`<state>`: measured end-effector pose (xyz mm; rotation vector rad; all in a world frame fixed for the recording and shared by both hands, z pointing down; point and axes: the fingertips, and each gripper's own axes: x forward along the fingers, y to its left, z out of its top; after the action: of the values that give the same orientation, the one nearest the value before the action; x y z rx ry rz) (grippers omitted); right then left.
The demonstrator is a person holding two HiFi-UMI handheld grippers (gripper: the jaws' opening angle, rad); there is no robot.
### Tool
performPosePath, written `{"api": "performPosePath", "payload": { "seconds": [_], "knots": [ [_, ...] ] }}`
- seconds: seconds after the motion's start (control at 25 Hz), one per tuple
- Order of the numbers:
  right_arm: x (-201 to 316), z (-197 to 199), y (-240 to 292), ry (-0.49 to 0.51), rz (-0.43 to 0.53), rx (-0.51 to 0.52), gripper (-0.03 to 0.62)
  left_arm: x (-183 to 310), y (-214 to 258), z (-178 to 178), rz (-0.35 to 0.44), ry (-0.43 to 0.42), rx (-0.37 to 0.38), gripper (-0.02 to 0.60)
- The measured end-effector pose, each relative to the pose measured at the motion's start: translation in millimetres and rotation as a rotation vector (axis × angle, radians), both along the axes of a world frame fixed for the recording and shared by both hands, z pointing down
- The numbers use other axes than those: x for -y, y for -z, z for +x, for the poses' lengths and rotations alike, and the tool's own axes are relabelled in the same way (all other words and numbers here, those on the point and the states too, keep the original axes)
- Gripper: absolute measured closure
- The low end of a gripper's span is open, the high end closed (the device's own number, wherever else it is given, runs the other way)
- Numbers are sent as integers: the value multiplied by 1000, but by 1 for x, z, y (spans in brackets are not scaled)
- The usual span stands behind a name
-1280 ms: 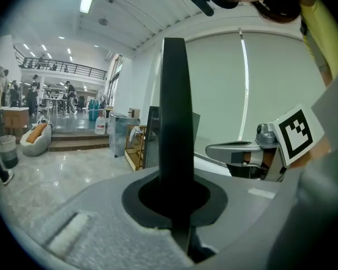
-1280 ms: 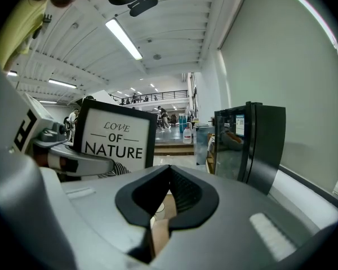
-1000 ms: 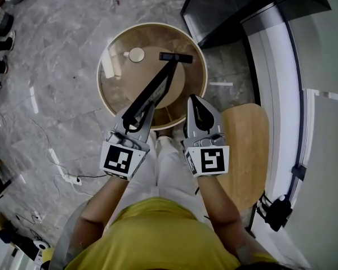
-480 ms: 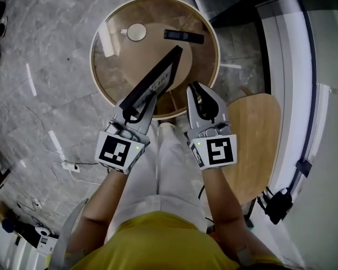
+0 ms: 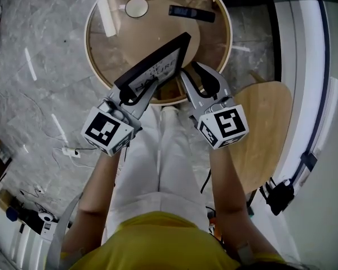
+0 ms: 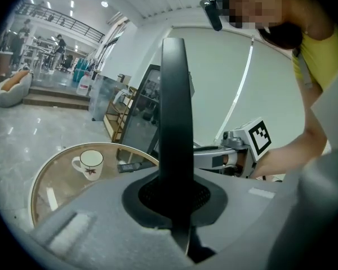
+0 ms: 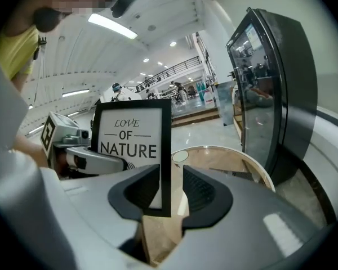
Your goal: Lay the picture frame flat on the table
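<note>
A black picture frame (image 5: 158, 66) with the print "LOVE OF NATURE" is held tilted above the near side of the round glass table (image 5: 92, 49). My left gripper (image 5: 136, 90) is shut on its lower left edge; in the left gripper view the frame (image 6: 176, 122) stands edge-on between the pads of my left gripper (image 6: 177, 198). My right gripper (image 5: 192, 75) is at the frame's right edge and its jaws are opening. In the right gripper view the frame (image 7: 136, 145) has its edge between the jaws of my right gripper (image 7: 172, 193), with a gap beside it.
A white cup (image 5: 137, 7) and a black remote (image 5: 191, 13) lie on the table's far side. A round wooden stool (image 5: 270, 128) stands to the right. A dark glass cabinet (image 7: 270, 94) is beyond the table. Cables (image 5: 67, 151) trail on the marble floor.
The right gripper went from shut beside the frame to open around its right edge. The frame has turned so its printed face shows more, still in the left gripper.
</note>
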<state>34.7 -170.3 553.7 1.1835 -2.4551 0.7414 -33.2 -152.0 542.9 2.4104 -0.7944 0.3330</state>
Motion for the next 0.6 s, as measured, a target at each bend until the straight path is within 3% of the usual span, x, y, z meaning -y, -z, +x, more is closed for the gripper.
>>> {"api": "performPosePath", "payload": {
  "seconds": [0.4, 0.6],
  "knots": [
    [-17, -8, -20, 137, -72, 54, 468, -20, -13, 4, -42, -166, -63, 573],
    [-33, -13, -25, 247, -141, 143, 470, -31, -15, 3, -69, -265, -113, 574]
  ]
}}
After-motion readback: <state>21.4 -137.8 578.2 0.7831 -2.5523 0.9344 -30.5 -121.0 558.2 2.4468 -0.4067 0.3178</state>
